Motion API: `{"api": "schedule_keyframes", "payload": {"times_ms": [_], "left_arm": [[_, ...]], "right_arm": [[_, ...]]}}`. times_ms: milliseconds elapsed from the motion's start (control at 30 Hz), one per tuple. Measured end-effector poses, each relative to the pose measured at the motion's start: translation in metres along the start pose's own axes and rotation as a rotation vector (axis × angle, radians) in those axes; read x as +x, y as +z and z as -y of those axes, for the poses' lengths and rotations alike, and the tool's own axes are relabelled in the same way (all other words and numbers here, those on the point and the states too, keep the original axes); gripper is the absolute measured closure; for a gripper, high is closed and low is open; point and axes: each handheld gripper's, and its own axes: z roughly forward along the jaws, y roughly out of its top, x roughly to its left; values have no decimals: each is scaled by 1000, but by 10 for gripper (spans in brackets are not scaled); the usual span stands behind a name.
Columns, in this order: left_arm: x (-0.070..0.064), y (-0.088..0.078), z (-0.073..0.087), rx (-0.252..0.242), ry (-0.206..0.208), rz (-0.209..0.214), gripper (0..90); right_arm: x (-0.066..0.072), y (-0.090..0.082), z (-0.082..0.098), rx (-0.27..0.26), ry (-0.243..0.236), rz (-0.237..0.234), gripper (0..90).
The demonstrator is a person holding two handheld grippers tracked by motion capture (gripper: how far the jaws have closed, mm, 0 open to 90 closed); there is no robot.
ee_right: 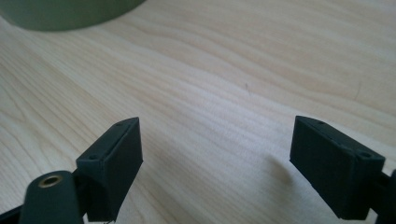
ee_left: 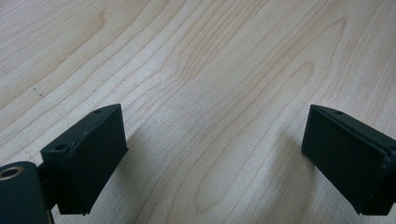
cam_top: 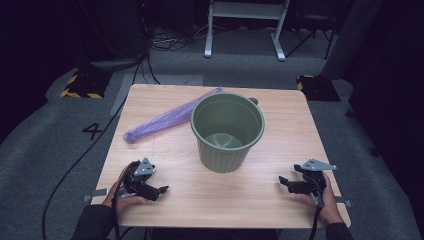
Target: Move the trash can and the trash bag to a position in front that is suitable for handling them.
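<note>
Pale wood grain of the table (ee_left: 210,70) is seen close up in the left gripper view, with the two black jaws set wide apart and nothing between them. In the right gripper view the jaws are likewise held apart over bare wood, and the base of the green bucket (ee_right: 65,11) is caught at about 11 o'clock of that picture, a detail the left gripper view lacks.

From the high view both tools are placed at once. The left gripper (cam_top: 159,191) is held low over the near edge at about 8 o'clock from the table's centre, the right gripper (cam_top: 283,181) at about 4 o'clock, and each is gripped by a hand coming in from the bottom. The bucket (cam_top: 227,131) is stood upright near the table's centre, well apart from both grippers. A folded purple bag (cam_top: 167,117) is laid flat beyond it at about 10 o'clock, its far end passing behind the bucket's rim. Farther off, grey floor, cables and a white frame are made out.
</note>
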Motion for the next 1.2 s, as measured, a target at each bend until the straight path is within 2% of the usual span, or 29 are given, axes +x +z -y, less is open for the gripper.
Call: {"api": "schedule_keyframes", "payload": {"times_ms": [67,233,533,600,633,733,800,867,933,1033,1100,1200], "left_arm": [[0,0,0,0,0,0,63],[0,0,0,0,-1,1,63],[2,8,-9,21,41,37,34],[1,11,-15,36,54,46,51],[-1,15,-22,43,64,53,75],[-2,22,-30,48,76,61,110],[-4,32,-42,35,83,76,167],[-4,36,-50,22,93,64,160],[-3,36,-57,-47,87,46,172],[0,32,-69,-100,69,34,178],[3,33,-76,-127,35,73,177],[3,40,-85,-129,36,87,174]], "right_arm": [[1,-4,-5,-23,-4,-3,177],[12,-9,-26,-69,-62,-29,178],[29,12,-69,-134,-120,-123,181],[31,15,-74,-143,-131,-133,183],[38,20,-83,-149,-147,-157,199],[43,25,-88,-149,-164,-171,213],[48,31,-93,-142,-179,-192,216],[51,35,-94,-131,-192,-195,213],[52,37,-94,-125,-193,-203,209],[54,39,-92,-111,-205,-194,203],[53,40,-90,-102,-193,-202,201],[51,39,-88,-91,-191,-197,198]]}}
